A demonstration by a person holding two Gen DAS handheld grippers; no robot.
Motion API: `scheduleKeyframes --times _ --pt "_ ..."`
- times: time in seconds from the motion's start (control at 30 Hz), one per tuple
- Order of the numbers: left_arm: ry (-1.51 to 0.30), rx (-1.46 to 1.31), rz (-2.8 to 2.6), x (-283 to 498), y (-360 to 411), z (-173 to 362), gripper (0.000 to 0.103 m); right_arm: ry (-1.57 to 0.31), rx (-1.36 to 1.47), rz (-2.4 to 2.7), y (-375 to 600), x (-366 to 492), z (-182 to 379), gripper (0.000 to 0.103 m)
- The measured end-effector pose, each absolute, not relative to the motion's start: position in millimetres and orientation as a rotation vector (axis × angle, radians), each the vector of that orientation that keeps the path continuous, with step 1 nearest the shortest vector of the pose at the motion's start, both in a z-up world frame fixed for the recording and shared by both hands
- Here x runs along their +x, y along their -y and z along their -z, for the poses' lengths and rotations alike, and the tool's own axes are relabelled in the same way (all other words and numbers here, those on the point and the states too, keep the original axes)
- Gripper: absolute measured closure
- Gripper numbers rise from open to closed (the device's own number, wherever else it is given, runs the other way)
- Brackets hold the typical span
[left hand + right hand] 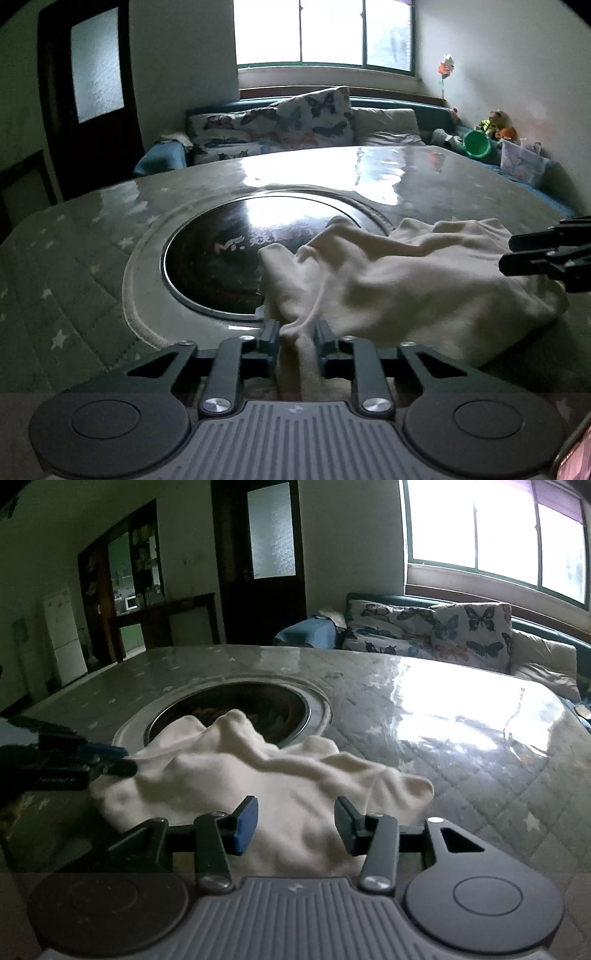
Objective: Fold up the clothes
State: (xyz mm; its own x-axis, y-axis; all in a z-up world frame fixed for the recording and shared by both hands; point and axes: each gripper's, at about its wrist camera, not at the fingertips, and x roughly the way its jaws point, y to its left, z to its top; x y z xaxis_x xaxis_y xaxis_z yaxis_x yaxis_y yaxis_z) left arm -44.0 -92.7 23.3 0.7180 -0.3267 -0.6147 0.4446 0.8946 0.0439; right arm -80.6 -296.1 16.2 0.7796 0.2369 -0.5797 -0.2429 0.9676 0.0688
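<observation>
1. The cream garment [399,280] lies rumpled on the bench [92,266], partly covering the round dark inset [218,258].
2. The left tool [297,334] pinches a fold; the cloth hides its pads.
3. The right tool [295,821] gapes, clasping nothing.

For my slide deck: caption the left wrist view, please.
Left gripper pinches a crumpled cream garment beside the table's round dark inset.

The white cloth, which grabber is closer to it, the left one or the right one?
Left. The left gripper is pinching a fold of the white cloth between its fingers. The right gripper hangs just above the cloth with its fingers apart, not gripping it.
</observation>
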Motion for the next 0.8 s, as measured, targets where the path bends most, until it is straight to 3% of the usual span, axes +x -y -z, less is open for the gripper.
scheduleKeyframes --times 0.07,0.27,0.4,0.57,0.8 --pt "-0.635 0.192 0.428 -48.1 93.3 -24.8 0.093 -0.628 -0.017 -0.26 295.7 -84.4 -14.8 0.056" --pt "-0.634 0.054 0.411 -70.5 75.4 -61.2 0.094 -0.658 -0.002 -0.253 304.8 -93.9 -6.0 0.055" --pt "-0.717 0.085 0.398 -66.5 70.5 -42.3 0.093 -0.674 -0.029 -0.275 305.4 -96.2 2.7 0.055" --pt "-0.732 0.137 0.383 -63.3 73.1 -38.0 0.076 -0.65 -0.038 -0.289 303.1 -98.8 -9.0 0.055" --pt "-0.627 0.121 0.392 -58.3 81.7 -66.7 0.075 -0.628 0.016 -0.267 307.4 -95.1 -12.1 0.055"
